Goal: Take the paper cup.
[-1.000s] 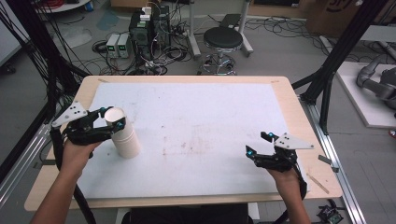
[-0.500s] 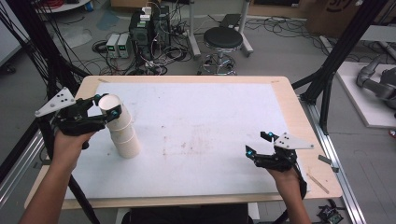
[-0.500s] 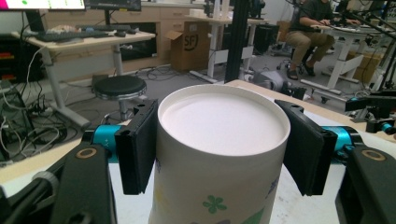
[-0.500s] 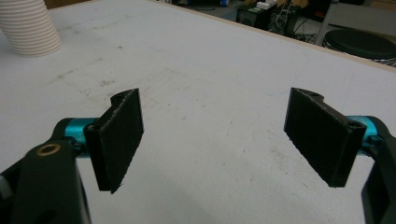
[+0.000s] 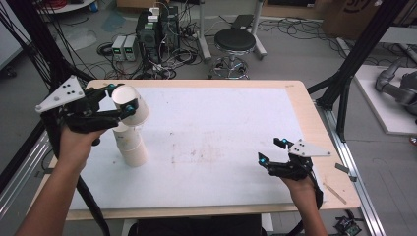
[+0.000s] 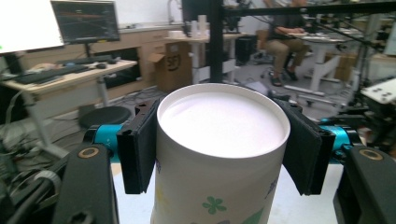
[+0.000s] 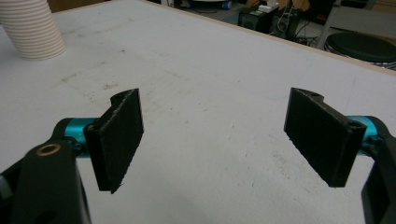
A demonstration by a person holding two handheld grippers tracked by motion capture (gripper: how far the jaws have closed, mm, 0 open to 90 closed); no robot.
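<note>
The left tool clamps one paper cup by its sides — its pads have just been closing on it — at about ten o'clock on the surface, base up, long axis tilted, just above one stack of cups standing upright. The right tool, at four o'clock, gapes wide — holding nothing.

Cup bottom cut off by frame edge.
</note>
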